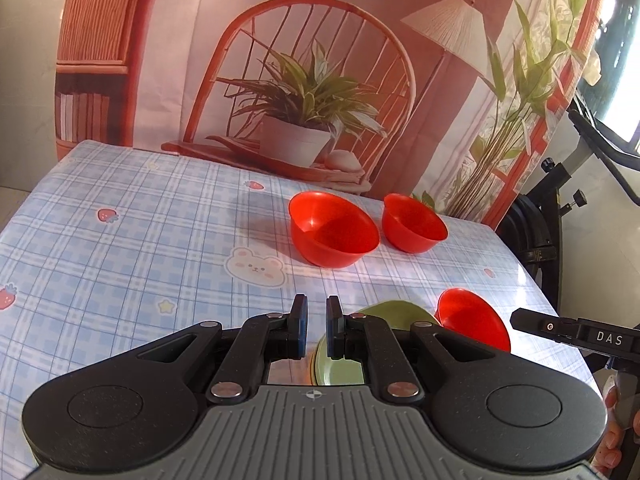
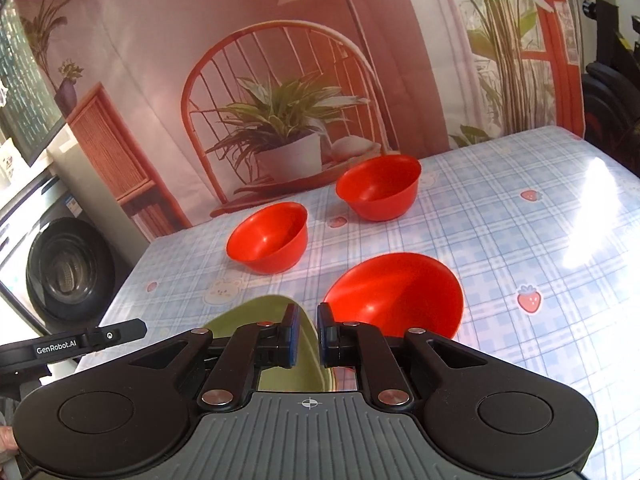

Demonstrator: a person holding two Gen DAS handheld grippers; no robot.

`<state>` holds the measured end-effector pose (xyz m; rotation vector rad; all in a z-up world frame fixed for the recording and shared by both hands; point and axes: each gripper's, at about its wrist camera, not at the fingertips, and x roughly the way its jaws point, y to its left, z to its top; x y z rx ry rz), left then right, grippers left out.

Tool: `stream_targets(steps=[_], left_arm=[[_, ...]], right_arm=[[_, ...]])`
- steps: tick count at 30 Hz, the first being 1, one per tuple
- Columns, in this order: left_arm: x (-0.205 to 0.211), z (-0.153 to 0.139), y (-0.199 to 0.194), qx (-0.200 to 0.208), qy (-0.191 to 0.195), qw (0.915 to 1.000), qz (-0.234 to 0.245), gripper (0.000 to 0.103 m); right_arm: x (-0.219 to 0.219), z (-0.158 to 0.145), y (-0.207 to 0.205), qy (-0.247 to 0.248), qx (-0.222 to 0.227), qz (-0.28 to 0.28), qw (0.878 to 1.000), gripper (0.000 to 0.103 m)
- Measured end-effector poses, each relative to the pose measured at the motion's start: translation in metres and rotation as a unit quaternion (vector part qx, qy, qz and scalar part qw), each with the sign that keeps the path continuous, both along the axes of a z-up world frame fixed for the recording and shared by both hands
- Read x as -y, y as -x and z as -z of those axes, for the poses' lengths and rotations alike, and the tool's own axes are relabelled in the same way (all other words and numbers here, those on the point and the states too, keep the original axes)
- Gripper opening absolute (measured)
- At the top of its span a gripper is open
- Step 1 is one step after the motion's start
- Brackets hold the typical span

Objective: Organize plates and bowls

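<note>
Now, going from the left, the left tool point(image 1: 316, 330) hangs over the green round plate point(image 1: 394, 312) near the front of the worktop point(image 1: 120, 184) with its checked blue cloth; its fingers stand a little apart, with nothing between them. Further back, two glossy red plastic bowls, one to the left point(image 1: 334, 236) and one to the right point(image 1: 414, 224), stand close beside each other, probably waiting to be stacked. A third red bowl point(image 2: 394, 294) lies tilted just beside the plate. The right tool point(image 2: 307, 334) also hovers over the plate, narrowly apart and empty, so I judge no grasp is made yet.
</note>
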<state>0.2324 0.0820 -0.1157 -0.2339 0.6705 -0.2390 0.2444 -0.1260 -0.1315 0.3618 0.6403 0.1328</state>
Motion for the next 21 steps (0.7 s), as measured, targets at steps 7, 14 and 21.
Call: stream_targets(steps=[7,14,21], left_arm=[[0.002,-0.036,-0.029,0.029,-0.029,0.9991,0.011,0.025],[0.010,-0.017,-0.083,-0.002,-0.039,0.9992,0.007,0.030],[0.018,0.024,-0.140,-0.061,-0.032,0.9976,0.001,0.030]], right_arm=[[-0.011,-0.035,-0.044,0.098,0.050,-0.036,0.993,0.027],[-0.030,-0.022,-0.116,0.119,0.022,-0.075,0.990,0.026],[-0.039,0.013,-0.177,0.100,-0.045,-0.081,0.991,0.022]])
